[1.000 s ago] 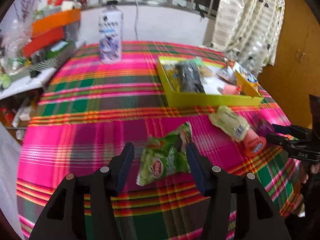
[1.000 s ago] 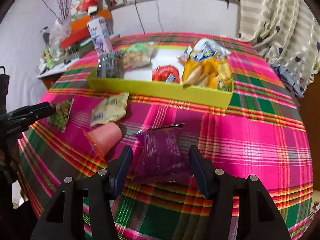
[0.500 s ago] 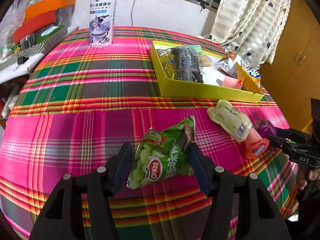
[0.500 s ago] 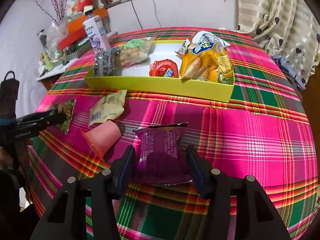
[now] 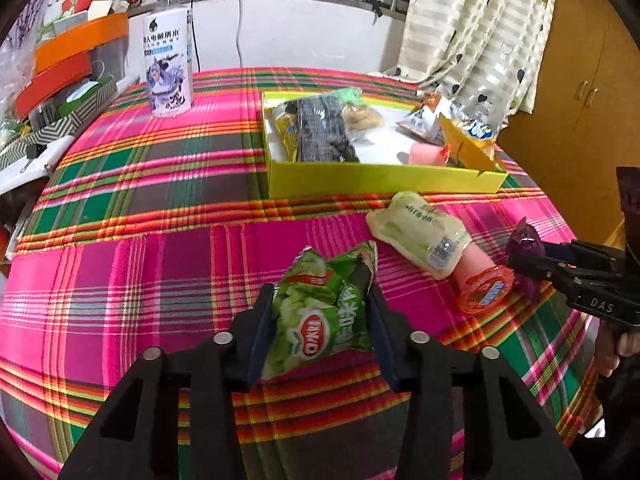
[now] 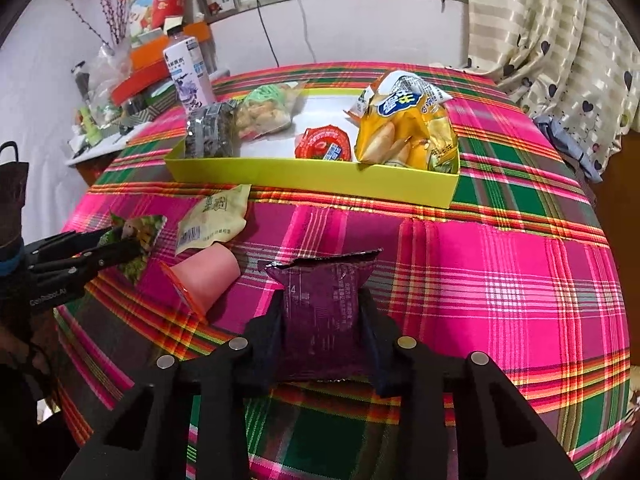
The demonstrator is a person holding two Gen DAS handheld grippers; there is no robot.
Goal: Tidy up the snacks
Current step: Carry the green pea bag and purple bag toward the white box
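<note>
Tablecloth: plaid of hot pink, green and brown-grey, ruled with orange, yellow and white lines. Tray: lime-yellow walls, white floor. Packet between the black left gripper's fingers: green, red oval logo. Packet in the black right gripper: dark purple. Cup: pale pink, orange lid. Curtain: cream stripes, dark hearts.

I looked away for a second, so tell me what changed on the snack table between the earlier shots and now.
Both grippers closed in. The right gripper has shut on the purple packet. The left gripper moved forward over the green snack bag and its jaws have just been closing against the bag's sides. The yellow tray, pale packet and pink cup stayed put.
</note>
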